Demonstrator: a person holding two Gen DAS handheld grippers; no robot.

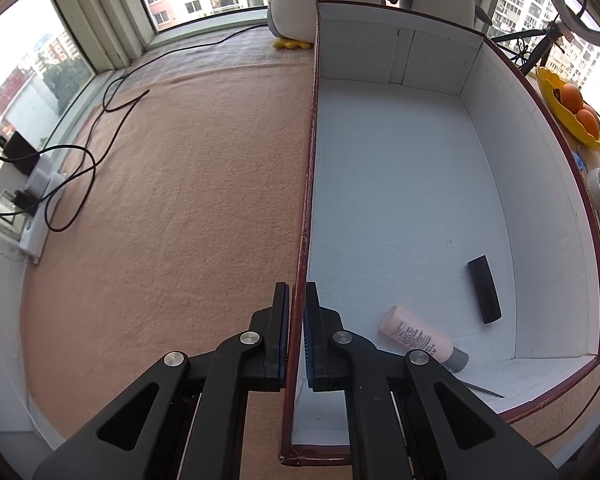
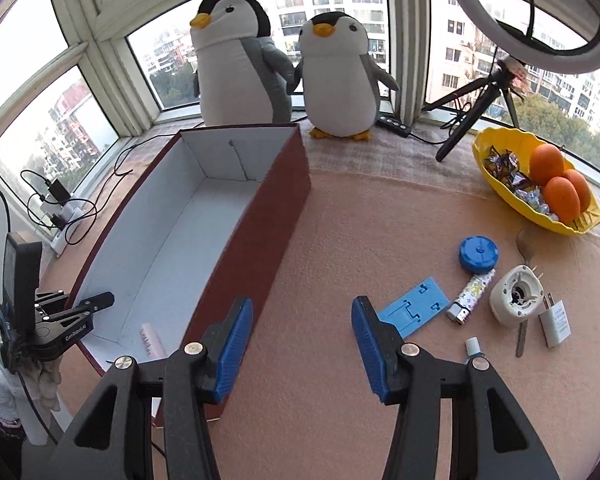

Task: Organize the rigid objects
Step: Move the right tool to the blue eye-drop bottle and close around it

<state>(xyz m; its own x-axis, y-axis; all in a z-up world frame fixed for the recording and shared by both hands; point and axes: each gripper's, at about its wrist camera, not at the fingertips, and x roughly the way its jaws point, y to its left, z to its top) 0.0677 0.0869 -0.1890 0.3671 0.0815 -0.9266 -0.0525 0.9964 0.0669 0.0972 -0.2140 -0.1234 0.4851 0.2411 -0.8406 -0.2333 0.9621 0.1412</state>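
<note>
On the box's [image 1: 306,216] left wall, your left gripper [image 1: 296,332] clamps; right of the box, your right gripper [image 2: 302,344] gapes wide.

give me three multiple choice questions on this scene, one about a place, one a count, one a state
1. Where does the pink tube lie?
A. inside the box
B. in the yellow bowl
C. on the cloth

2. How many oranges sit in the yellow bowl?
A. one
B. three
C. five

3. How is the right gripper?
A. shut on the tube
B. shut on nothing
C. open, holding nothing

Answers: 1 A, it rests on the white box floor. 2 B, three are visible beside the candies. 3 C, its blue pads stand wide apart over bare cloth.
</note>
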